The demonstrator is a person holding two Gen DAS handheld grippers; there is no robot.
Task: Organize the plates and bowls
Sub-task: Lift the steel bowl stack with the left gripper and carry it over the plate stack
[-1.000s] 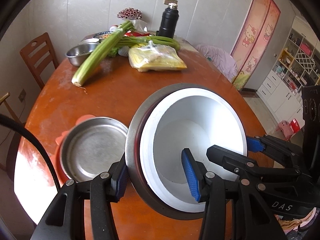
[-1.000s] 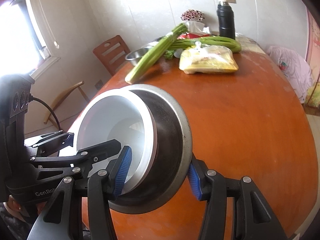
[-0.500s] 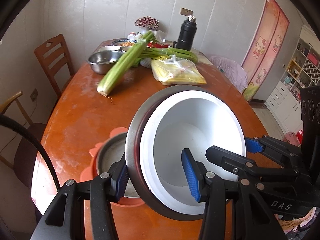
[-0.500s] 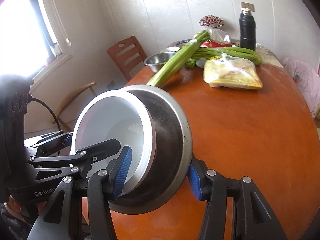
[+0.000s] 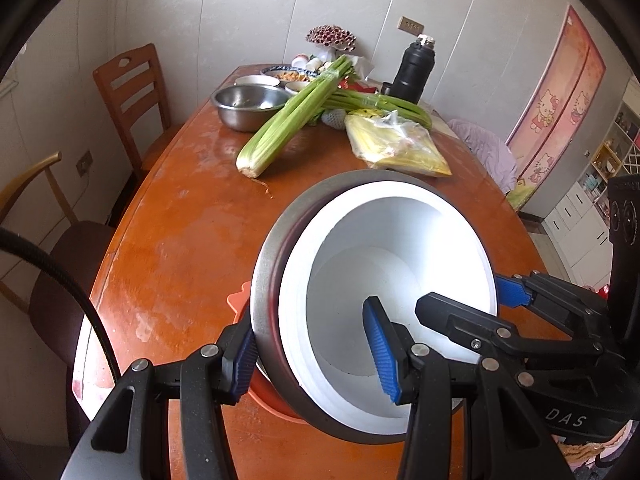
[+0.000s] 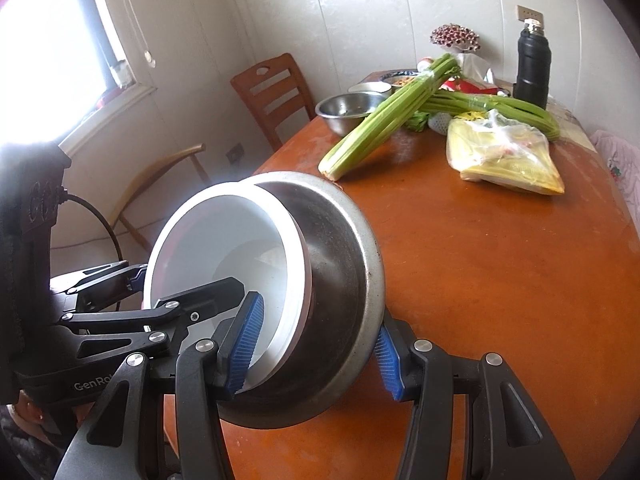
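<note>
A white bowl (image 5: 396,272) nests inside a steel bowl (image 5: 266,292); both are tilted above the orange table. My left gripper (image 5: 316,350) is shut on their near-left rims, one finger outside, one inside. My right gripper (image 6: 316,350) is shut on the opposite rims of the same white bowl (image 6: 216,248) and steel bowl (image 6: 340,280). Each gripper shows in the other's view. Under the stack an orange plate (image 5: 240,300) peeks out; what lies on it is hidden.
At the table's far end lie celery stalks (image 5: 292,116), a steel basin (image 5: 248,104), a yellow bag (image 5: 396,144), a black flask (image 5: 414,72) and small dishes. Wooden chairs (image 5: 132,92) stand to the left. The table edge (image 5: 108,264) is near left.
Both grippers have carried the nested bowls toward me and left, over the orange plate. The steel plate on it, visible before, is now hidden under the stack.
</note>
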